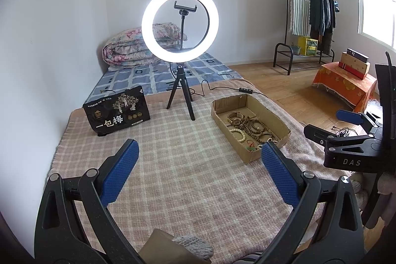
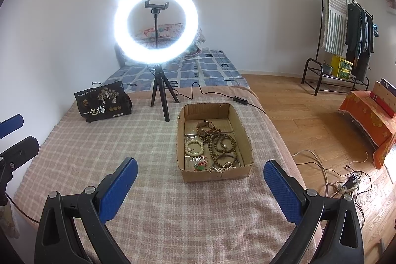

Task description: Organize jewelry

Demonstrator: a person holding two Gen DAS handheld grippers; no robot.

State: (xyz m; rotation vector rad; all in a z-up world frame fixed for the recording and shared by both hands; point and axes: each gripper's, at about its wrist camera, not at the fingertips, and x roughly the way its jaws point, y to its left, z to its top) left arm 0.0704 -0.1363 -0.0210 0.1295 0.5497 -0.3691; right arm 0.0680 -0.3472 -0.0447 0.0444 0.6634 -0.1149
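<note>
Right wrist view: right tool [image 2: 199, 183] spread apart, empty, above the blanket [image 2: 99, 152]; cardboard box [image 2: 243, 137] of bracelets [image 2: 220, 145] at twelve o'clock. Left tool [image 1: 198, 165] likewise apart.

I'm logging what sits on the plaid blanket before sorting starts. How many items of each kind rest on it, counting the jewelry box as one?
Cardboard box of jewelry: 1
Ring light on tripod: 1
Black snack bag: 1
Cable remote: 1
Total: 4
</note>
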